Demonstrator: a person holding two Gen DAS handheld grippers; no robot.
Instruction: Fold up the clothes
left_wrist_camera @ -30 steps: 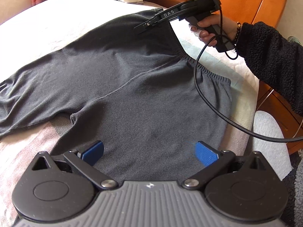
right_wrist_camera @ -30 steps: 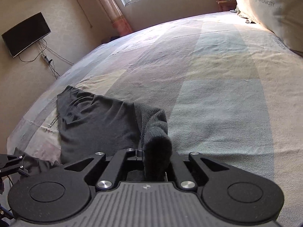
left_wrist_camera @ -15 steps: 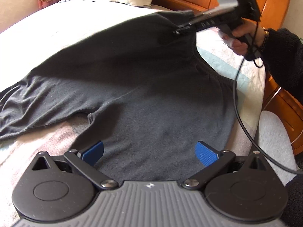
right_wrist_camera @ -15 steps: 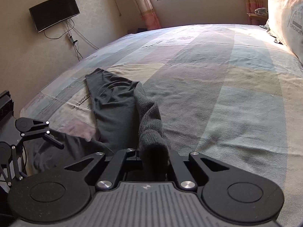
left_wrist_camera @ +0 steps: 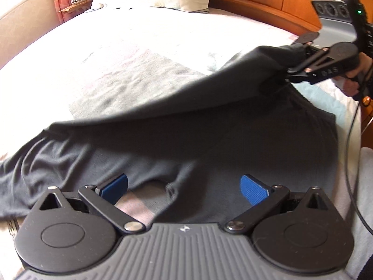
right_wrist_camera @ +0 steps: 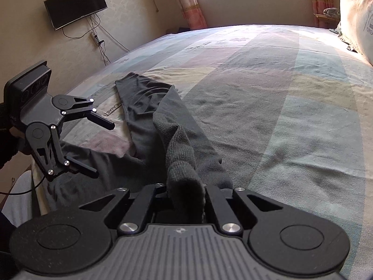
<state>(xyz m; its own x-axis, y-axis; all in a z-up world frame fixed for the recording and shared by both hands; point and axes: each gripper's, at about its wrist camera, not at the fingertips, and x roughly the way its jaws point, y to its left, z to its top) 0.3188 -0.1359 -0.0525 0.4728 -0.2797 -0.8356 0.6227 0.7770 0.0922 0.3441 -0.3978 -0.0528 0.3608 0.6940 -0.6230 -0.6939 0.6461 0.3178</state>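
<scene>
Dark grey knit trousers [left_wrist_camera: 209, 140] lie spread across the pastel patchwork bedspread [right_wrist_camera: 279, 93], one leg stretched along the bed and the ribbed waistband corner lifted clear of it. The right gripper [right_wrist_camera: 186, 198] is pinched tight on that ribbed corner, with cloth draping from it in a slack ridge down to the bed. The left gripper [left_wrist_camera: 184, 186] hovers low over the crotch area with its blue-padded fingers [left_wrist_camera: 254, 190] spread wide, holding nothing.

The main risk, as I judge it, is the single-point hold: only one corner is lifted, so the fabric may sag, twist or bunch and land as a crooked fold. The thick ribbing could also slip from the pinch if pulled hard. With the left claw not pressing the cloth, the whole garment may drag across the bedspread instead of folding over itself.
</scene>
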